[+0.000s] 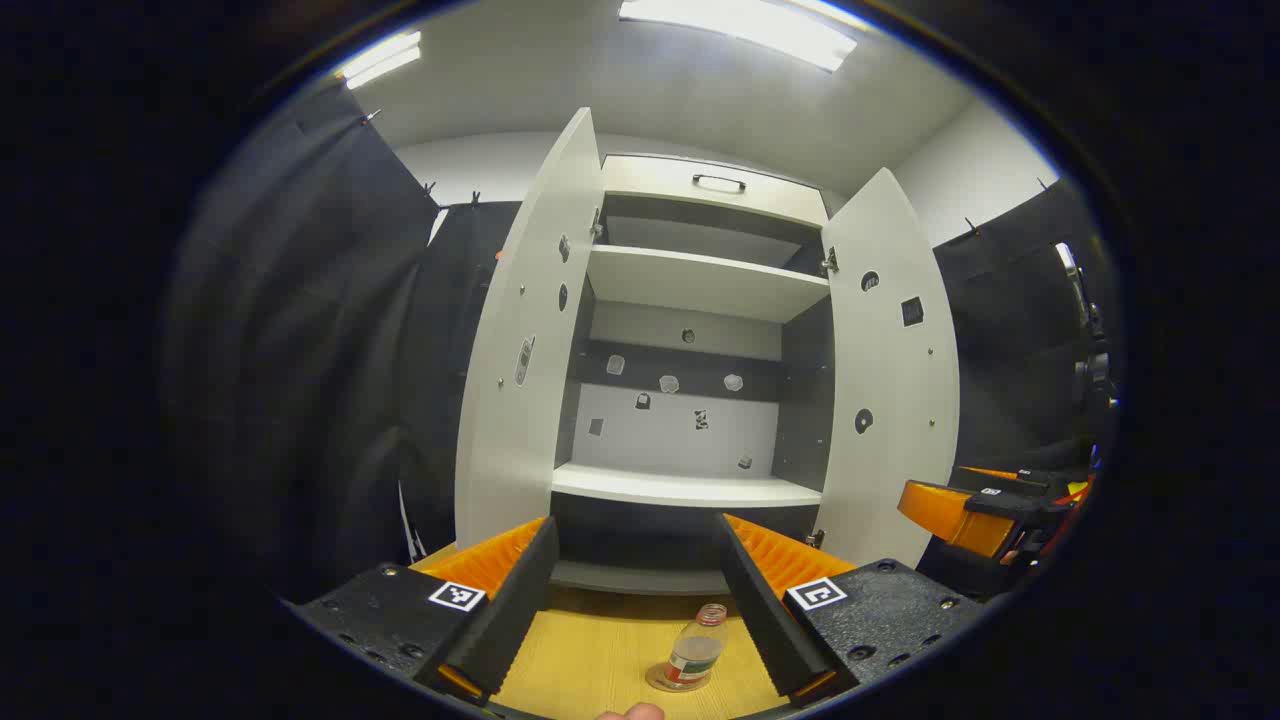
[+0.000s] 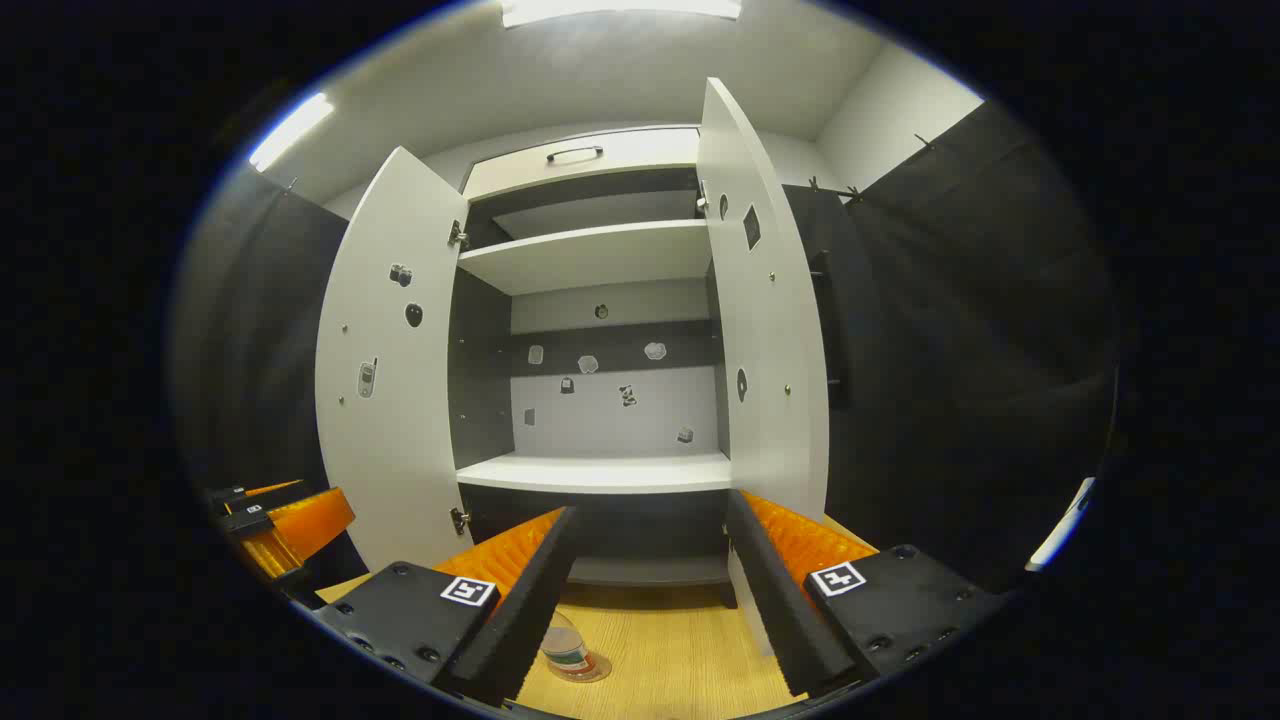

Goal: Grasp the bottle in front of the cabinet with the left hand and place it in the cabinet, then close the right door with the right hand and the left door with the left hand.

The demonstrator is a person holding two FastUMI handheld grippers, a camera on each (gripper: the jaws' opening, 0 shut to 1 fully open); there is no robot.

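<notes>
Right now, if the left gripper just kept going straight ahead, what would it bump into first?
Probably nothing close. The left gripper is open and aims between both open doors into the cabinet, so its back wall or lower shelf would likely come first. The bottle stands below that line on the floor. Depth is hard to judge.

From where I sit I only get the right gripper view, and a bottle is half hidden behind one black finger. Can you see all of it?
Observer: Yes. In the left gripper view the bottle stands upright on the wooden surface, visible from neck to base.
Operator: Is the other gripper holding it?
Observer: No. The left gripper is open; the bottle shows in the gap between its fingers, touched by neither.
Operator: Is a person's hand anywhere near?
Observer: A fingertip shows at the bottom edge of the left gripper view, below the bottle.
</notes>
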